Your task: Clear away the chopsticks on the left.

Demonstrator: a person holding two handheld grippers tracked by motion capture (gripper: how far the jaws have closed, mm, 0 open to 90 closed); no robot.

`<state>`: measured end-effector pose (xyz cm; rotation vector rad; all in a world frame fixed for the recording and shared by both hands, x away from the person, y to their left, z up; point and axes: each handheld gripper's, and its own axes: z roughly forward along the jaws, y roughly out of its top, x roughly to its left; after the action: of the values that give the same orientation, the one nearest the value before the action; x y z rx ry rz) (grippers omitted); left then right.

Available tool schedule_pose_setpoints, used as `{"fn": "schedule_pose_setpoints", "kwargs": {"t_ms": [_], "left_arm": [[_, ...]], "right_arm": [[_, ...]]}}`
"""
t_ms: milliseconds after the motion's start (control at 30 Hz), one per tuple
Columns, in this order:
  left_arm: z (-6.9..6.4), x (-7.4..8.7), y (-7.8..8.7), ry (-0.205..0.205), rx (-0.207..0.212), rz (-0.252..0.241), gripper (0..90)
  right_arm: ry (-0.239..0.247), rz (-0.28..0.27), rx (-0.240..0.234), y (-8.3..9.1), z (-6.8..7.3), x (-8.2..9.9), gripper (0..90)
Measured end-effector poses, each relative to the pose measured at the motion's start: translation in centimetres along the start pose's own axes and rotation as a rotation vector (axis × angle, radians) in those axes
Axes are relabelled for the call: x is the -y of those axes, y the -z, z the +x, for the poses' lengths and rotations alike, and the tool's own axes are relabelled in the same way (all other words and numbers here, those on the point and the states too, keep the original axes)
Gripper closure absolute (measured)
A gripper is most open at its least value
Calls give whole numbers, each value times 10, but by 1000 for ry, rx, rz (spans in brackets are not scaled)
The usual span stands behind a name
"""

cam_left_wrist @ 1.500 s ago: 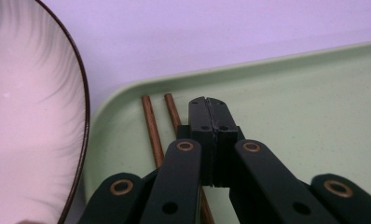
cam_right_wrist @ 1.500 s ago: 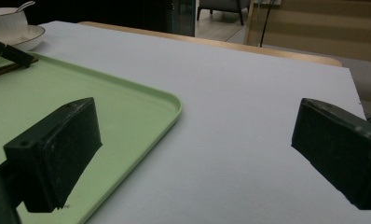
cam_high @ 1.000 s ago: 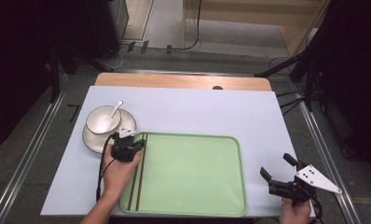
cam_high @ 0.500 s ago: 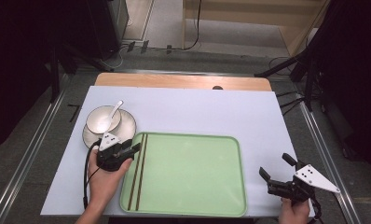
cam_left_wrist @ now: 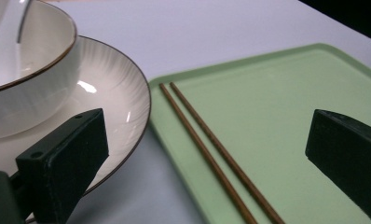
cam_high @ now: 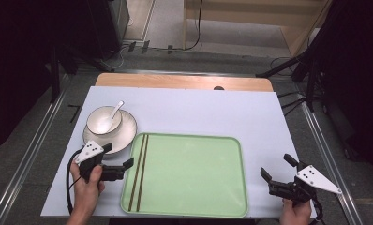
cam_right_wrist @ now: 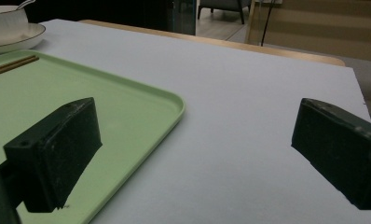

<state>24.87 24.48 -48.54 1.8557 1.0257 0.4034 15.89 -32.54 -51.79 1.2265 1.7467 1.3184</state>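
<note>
Chopsticks lie side by side along the left edge of the green tray, just beside the left gripper, whose jaws have just been opening, nothing between them.

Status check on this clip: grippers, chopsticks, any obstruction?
Left gripper jaws just opened, nothing between them; right gripper open, idle off the tray's right edge. Chopsticks lying side by side on green tray. Nothing in the way.
</note>
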Motion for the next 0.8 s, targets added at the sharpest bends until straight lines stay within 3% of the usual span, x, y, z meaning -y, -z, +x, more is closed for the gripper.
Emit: {"fn": "schedule_pose_setpoints", "kwargs": {"t_ms": [233, 500, 600, 800], "left_arm": [[10, 8, 16, 21, 13, -32, 0], [19, 16, 32, 1, 27, -56, 0], [21, 19, 38, -13, 25, -53, 0], [30, 28, 49, 8, 11, -62, 0]], "right_arm": [[1, 0, 2, 0, 0, 0, 11], [2, -2, 4, 1, 0, 0, 11], [3, -2, 4, 1, 0, 0, 11], [0, -3, 4, 1, 0, 0, 11]]}}
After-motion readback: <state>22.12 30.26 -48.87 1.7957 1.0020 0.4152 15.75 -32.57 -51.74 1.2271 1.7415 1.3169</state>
